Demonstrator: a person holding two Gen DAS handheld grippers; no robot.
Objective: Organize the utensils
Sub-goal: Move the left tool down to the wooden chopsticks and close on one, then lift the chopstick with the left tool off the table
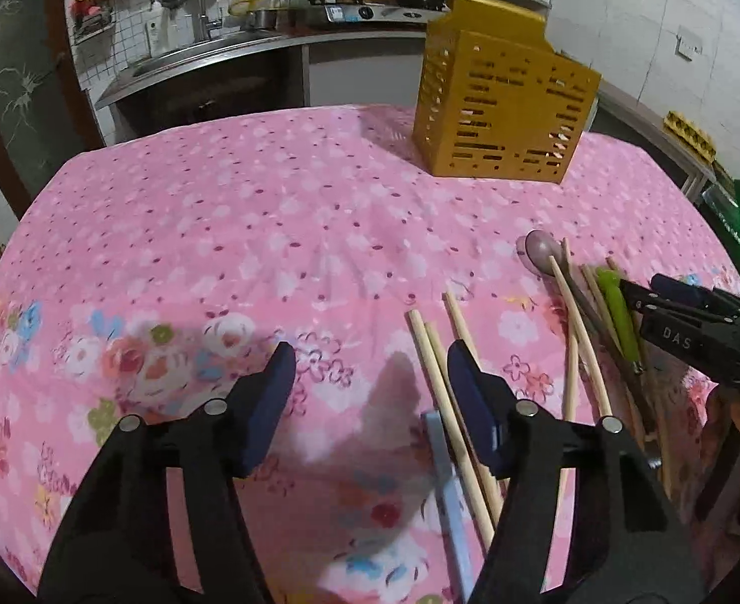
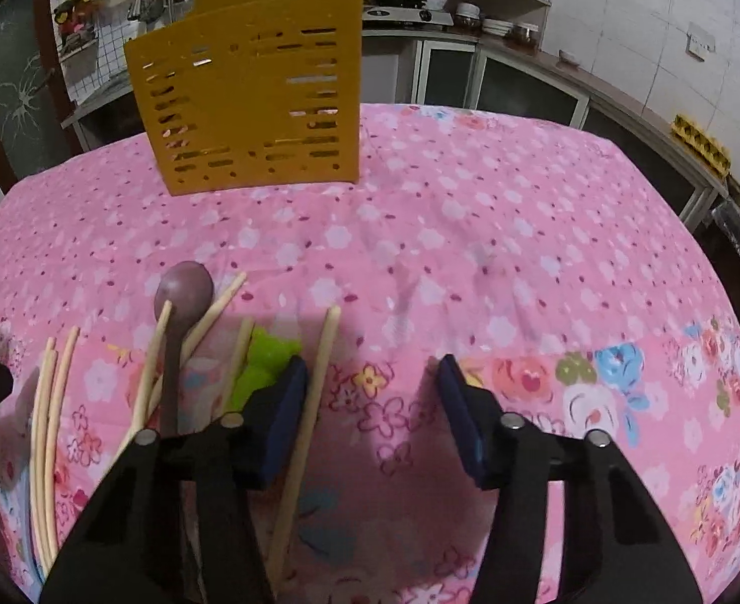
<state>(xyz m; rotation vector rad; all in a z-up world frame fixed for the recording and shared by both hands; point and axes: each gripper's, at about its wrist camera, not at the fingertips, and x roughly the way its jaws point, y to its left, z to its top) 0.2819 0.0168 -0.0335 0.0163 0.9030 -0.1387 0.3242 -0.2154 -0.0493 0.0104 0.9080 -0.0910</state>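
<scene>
Left wrist: half-wide left gripper (image 1: 365,372) over smooth wooden chopsticks (image 1: 433,352), slotted yellow holder (image 1: 501,116).

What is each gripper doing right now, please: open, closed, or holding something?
Left gripper: open, holding nothing; chopsticks lie loose between its jaws.
Right gripper: open, holding nothing; one chopstick lies just inside its left jaw.

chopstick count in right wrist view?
7 chopsticks: three at far left, two crossing the purple spoon, one beside the green utensil, one inside the right gripper. Others may be hidden.
</scene>
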